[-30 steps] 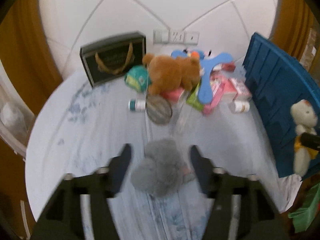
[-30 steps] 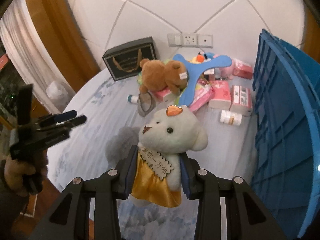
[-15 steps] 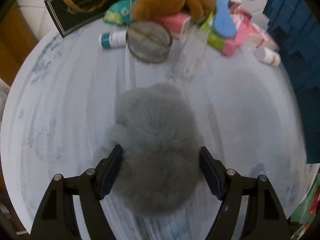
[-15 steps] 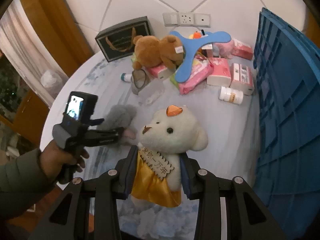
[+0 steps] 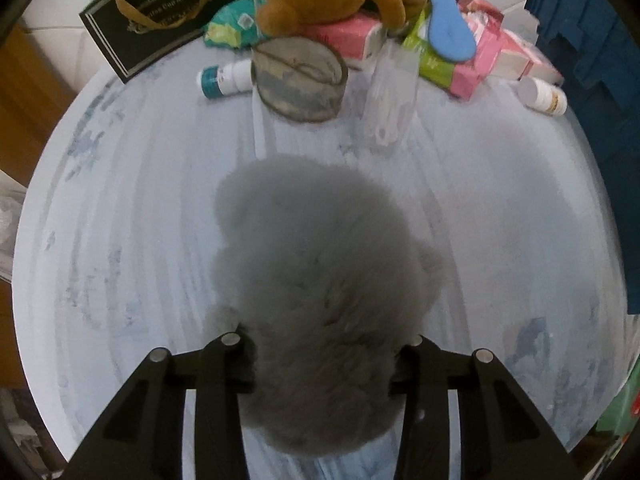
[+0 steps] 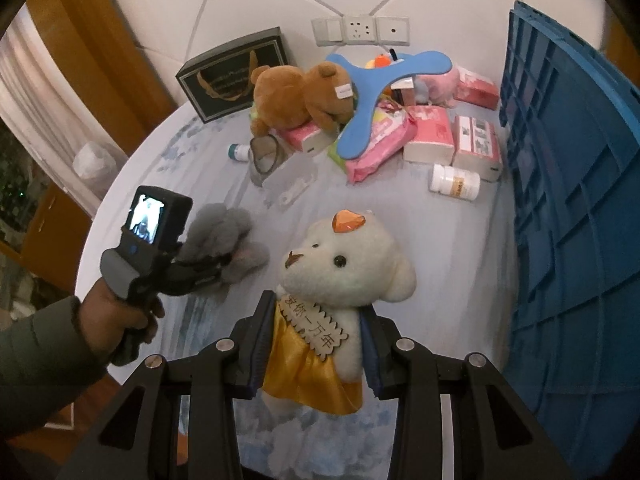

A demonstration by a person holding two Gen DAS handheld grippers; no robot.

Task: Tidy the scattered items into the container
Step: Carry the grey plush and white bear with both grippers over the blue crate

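My left tool is closing on the grey plush, which lies lengthwise straight ahead on the counter, bare either side. My right tool grips the white bear upright; blue container just right.

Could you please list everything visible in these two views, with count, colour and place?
Grey plush toy: 1, grey, near table edge, between left jaws
White bear: 1, white, yellow skirt, in right gripper
Brown bear: 1, brown, back pile
Boomerang toy: 1, blue, atop pile
Pill bottles: 2, white, table
Gift bag: 1, black, by wall
Crate: 1, blue, right
Left gripper: 1, black, closing on grey plush
Right gripper: 1, black, clamping white bear
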